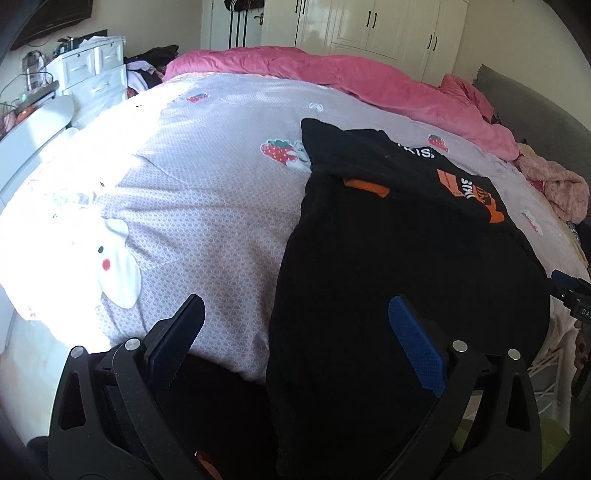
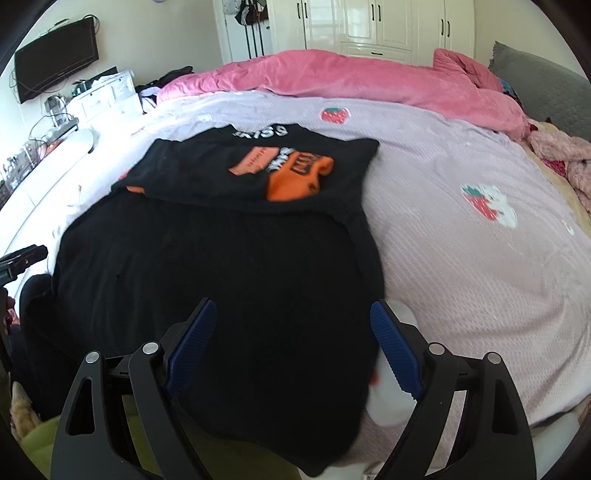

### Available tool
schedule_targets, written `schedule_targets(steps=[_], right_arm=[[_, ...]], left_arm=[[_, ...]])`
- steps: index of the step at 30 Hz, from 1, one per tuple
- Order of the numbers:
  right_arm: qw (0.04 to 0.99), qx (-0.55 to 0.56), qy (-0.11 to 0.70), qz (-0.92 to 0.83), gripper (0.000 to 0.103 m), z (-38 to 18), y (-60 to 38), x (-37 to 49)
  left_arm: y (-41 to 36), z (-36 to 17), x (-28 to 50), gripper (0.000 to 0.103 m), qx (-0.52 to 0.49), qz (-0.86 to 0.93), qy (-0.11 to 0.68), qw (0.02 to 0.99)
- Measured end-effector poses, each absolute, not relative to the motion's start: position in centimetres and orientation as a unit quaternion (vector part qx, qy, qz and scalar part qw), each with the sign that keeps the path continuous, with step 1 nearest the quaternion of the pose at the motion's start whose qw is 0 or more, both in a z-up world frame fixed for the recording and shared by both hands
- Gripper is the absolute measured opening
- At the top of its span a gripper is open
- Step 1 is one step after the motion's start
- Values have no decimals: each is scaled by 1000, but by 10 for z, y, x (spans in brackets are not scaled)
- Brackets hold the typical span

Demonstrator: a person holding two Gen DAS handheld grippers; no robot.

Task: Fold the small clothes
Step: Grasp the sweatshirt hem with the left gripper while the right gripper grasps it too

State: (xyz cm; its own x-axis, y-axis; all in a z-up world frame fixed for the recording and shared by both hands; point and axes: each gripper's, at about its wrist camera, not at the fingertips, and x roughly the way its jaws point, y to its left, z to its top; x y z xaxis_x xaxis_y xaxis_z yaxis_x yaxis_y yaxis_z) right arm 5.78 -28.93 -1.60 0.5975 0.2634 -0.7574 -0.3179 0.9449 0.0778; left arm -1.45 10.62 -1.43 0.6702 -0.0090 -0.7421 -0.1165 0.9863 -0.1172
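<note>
A black shirt (image 2: 207,273) with orange and white print is spread on the bed (image 1: 207,206), its near hem hanging over the near edge of the mattress. The far part of the shirt is folded back over itself, so that the orange print (image 2: 299,177) and white lettering lie face up on the far half. The bed is covered by a pale lilac quilt (image 2: 461,266) printed with strawberries and white rabbits, and a pink blanket (image 2: 332,79) is bunched along its far side. In the left wrist view, the left claw (image 1: 295,325) is seen with its jaws wide apart over the near edge of the bed — its right finger above the left border of the shirt, its left finger above bare quilt; nothing is gripped between them. In the right wrist view, the right claw (image 2: 291,325) is likewise held wide apart, above the near right part of the shirt, with the right finger close to the shirt's right border and nothing clamped. Whether either claw touches the cloth cannot be told. A white wardrobe (image 2: 373,26) is seen on the far wall, a white chest of drawers (image 1: 96,74) at the far left, and a dark television (image 2: 55,59) is mounted on the left wall.
</note>
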Motion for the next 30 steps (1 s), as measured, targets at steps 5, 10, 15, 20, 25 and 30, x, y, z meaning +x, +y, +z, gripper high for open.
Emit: schedule_targets(steps=[5,10,15,20,25,30], right_arm=[[884,-20,438,163,84,-28,-300,48],[880,-21,448,160,84,-31,-308,38],[879,-23,452,153,84,-34,-323,23],[868,-22,469,162,73,-42,-330,15],[859,-14,482,172,44,-44,-334,10],[857,-24,486,170,36,-47,-336,5]], left_arm=[[102,-24,-17,93,-75,22,419,905],[97,-25,-17,93,-71,14,423,903],[95,-32,-14,84,-74,10,433,898],[98,-40,-13,53,-87,8,446,891],[105,-43,-13,26,-92,23,451,887],[112,-44,-15,17,-99,26,453,885]])
